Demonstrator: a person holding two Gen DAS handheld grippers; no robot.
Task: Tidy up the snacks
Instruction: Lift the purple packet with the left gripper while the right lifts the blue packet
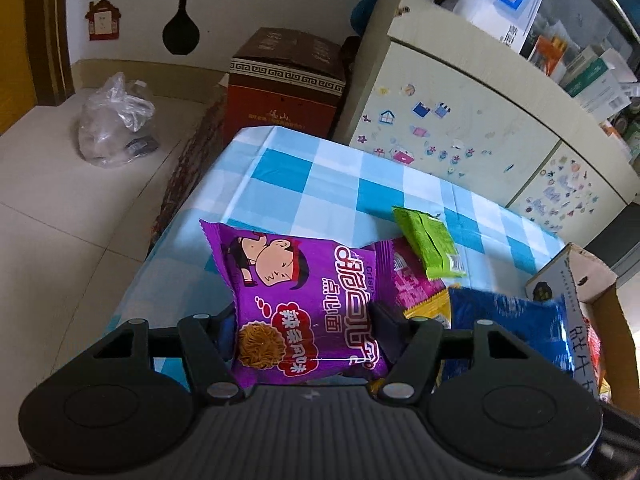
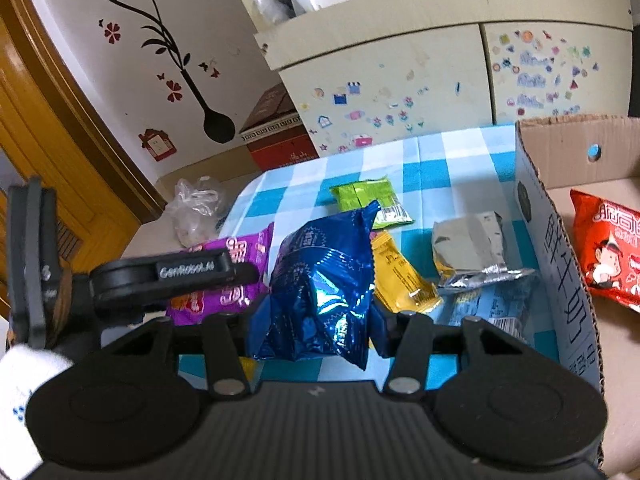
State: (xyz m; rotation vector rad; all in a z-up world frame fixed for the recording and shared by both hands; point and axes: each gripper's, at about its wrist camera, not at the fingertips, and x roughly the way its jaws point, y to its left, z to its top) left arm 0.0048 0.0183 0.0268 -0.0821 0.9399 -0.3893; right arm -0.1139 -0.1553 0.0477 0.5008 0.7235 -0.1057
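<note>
My left gripper (image 1: 306, 322) is shut on a purple noodle snack packet (image 1: 296, 300) and holds it above the blue checked tablecloth (image 1: 320, 176). My right gripper (image 2: 316, 322) is shut on a crumpled blue foil bag (image 2: 324, 280), also lifted; that bag shows at the right in the left wrist view (image 1: 508, 328). On the cloth lie a green packet (image 2: 370, 200), a yellow packet (image 2: 402, 276), a silver packet (image 2: 472, 248) and a light blue packet (image 2: 492, 304). A magenta packet (image 1: 408, 276) lies under the purple one. The left gripper's side shows in the right wrist view (image 2: 172, 276).
An open cardboard box (image 2: 560, 248) stands at the table's right end and holds a red snack packet (image 2: 608, 252). A cream cabinet (image 2: 400, 80) with stickers stands behind the table. A brown carton (image 1: 284, 80) and a clear plastic bag (image 1: 116, 120) sit on the floor at the left.
</note>
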